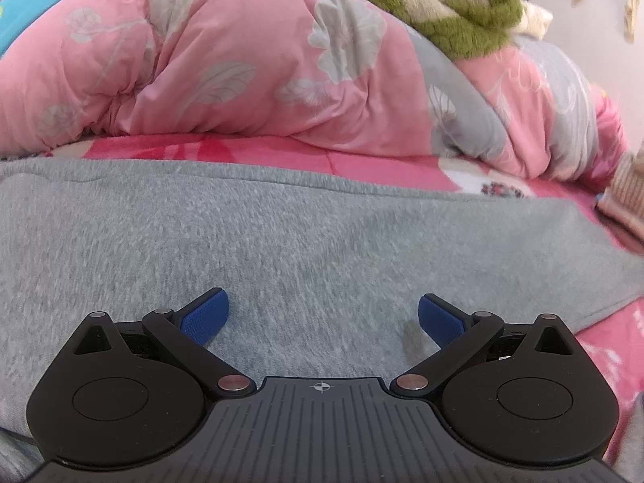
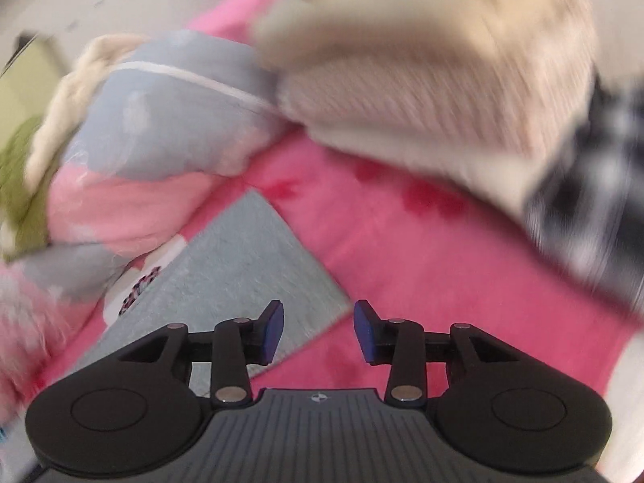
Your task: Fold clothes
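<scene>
Two tools are at work over one grey garment (image 1: pixel 281 233) lying flat on the pink bed (image 2: pixel 402 249). The left tool (image 1: pixel 324 314) is spread wide, empty, just above the cloth, whose long axis runs from 9 to 3 o'clock. The right tool (image 2: pixel 318 332) is partly spread, pinching nothing; the garment's corner (image 2: pixel 257 265) lies toward 11 o'clock, probably just beside its left pad, though blur hides contact.

Pink bedsheet (image 1: pixel 362 163), heaped pink-and-grey floral quilt (image 1: pixel 225 60), green fleece blanket (image 1: pixel 463 20), pale wall (image 1: pixel 583 8) behind.
</scene>
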Available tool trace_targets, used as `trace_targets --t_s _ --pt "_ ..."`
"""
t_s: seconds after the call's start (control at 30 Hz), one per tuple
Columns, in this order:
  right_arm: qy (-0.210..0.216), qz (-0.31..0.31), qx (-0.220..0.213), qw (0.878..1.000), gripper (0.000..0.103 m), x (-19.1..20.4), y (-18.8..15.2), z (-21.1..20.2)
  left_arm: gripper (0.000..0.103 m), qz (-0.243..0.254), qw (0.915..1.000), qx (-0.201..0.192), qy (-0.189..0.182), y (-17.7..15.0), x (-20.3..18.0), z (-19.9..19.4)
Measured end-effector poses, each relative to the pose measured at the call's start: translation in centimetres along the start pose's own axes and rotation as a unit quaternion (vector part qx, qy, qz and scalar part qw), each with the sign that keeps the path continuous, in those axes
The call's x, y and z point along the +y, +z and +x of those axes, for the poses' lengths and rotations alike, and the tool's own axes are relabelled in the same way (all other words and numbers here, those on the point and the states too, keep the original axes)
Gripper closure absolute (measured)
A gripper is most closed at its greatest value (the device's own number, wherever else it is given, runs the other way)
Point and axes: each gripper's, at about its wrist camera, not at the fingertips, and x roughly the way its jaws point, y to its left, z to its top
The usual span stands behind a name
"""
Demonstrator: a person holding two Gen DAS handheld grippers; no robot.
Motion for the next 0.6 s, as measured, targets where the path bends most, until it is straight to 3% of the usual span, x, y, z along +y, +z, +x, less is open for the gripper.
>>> trace_targets --t_s 0.13,0.2,0.27,0.47,0.6 --pt "0.028 0.058 0.023 0.998 0.071 -0.8 -0.2 3.3 0.002 -0.035 0.9991 -0.011 -0.021 0.2 1.0 -0.4" --pt "0.019 0.056 0.021 0.998 0.093 -0.7 -0.6 4.3 0.002 -0.035 0.9991 -0.011 -0.02 0.2 1.0 -0.4" --pt "0.02 0.059 0.013 0.998 0.1 -0.6 -0.9 4.2 0.002 -0.032 0.9993 -0.01 -0.017 0.3 0.8 -0.4" --pt "0.027 0.036 -0.041 0.998 0.1 0.7 -1.8 -0.3 0.002 -0.031 0.9994 -0.009 -0.015 0.3 0.8 -0.4" --pt "-0.074 0.008 -0.048 0.996 0.096 0.6 -2.3 0.7 0.002 -0.031 0.9994 -0.008 -0.015 0.3 0.9 -0.4"
